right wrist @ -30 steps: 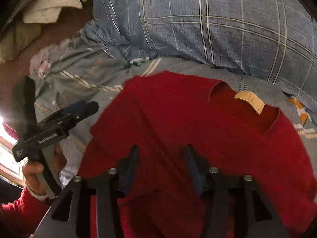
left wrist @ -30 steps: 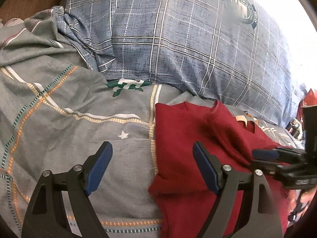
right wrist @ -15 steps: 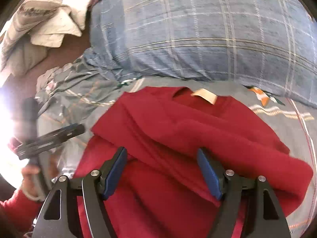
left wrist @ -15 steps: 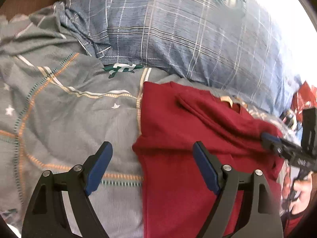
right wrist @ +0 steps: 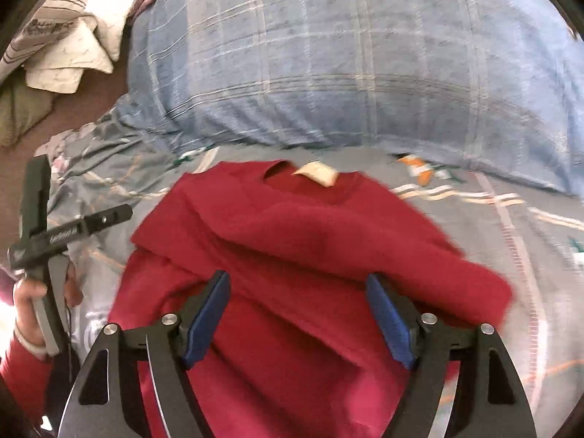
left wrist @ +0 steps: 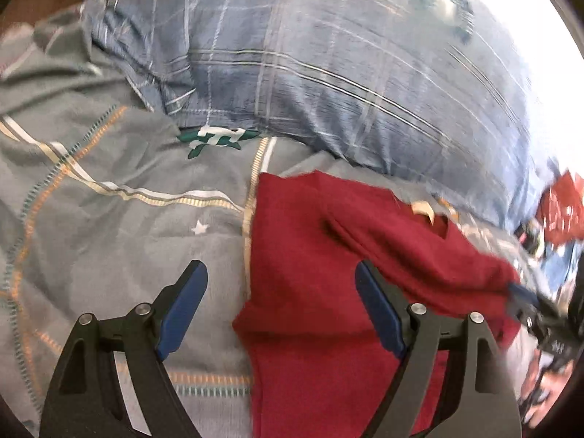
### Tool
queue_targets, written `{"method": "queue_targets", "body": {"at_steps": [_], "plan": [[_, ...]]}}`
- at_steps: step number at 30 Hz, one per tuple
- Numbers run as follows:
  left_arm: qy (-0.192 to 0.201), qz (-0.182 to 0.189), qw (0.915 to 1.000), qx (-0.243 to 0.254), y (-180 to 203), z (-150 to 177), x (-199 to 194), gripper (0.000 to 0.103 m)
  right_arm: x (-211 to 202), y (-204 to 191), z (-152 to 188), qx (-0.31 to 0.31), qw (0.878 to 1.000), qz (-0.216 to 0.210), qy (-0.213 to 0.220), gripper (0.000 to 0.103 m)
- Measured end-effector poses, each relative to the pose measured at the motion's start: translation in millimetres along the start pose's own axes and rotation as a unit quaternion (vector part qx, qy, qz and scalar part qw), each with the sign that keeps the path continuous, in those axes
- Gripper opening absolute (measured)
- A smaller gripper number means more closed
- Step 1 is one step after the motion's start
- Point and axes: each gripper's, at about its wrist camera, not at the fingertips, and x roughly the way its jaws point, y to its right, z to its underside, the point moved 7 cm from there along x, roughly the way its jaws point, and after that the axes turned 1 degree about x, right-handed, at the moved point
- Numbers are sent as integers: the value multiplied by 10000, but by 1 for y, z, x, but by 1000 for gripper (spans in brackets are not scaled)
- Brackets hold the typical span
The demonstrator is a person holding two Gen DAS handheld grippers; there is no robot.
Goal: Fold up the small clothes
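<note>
A small dark red sweater lies on the grey bed sheet, collar and tan label toward the pillow. One sleeve is folded across its chest. My right gripper is open and empty above the sweater's lower half. My left gripper is open and empty over the sweater's left edge. The sweater shows in the left wrist view. The right gripper shows at the far right of the left wrist view, at the sweater's right edge.
A big blue plaid pillow lies right behind the sweater, also in the left wrist view. Pale folded cloths lie at the far left on a brown surface. Red items lie at the far right.
My right gripper opened and drew back from the sweater, leaving a sleeve folded across the chest. My left gripper stayed open and shifted slightly.
</note>
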Motion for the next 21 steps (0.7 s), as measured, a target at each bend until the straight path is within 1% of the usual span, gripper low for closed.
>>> {"method": "queue_targets", "body": {"at_steps": [3, 5, 9, 12, 16, 17, 18, 19, 20, 21], "plan": [[58, 50, 9998, -174, -6, -8, 11, 83, -4, 20, 0, 174, 9997, 83, 163, 83], [19, 42, 9999, -148, -5, -10, 17, 83, 1, 29, -2, 251, 9993, 127, 230, 83], [-50, 331, 9994, 38, 15, -15, 28, 83, 11, 39, -5, 282, 9995, 51, 158, 83], [-185, 476, 9984, 250, 35, -18, 43, 83, 3, 49, -11, 218, 9993, 146, 282, 83], [-337, 479, 9968, 536, 55, -20, 64, 82, -12, 69, -16, 251, 9985, 266, 408, 83], [-367, 512, 9964, 566, 59, -20, 69, 79, -15, 75, -16, 267, 9984, 274, 404, 84], [-395, 617, 9956, 585, 64, -21, 72, 63, -17, 80, -16, 282, 9984, 286, 400, 85], [-421, 660, 9949, 634, 69, -21, 75, 50, -19, 87, -16, 296, 9983, 325, 387, 87], [-370, 594, 9949, 722, 72, -22, 76, 41, -20, 94, -16, 333, 9981, 371, 359, 87], [-331, 620, 9940, 840, 78, -23, 76, 13, -21, 98, -16, 367, 9981, 361, 332, 88]]}}
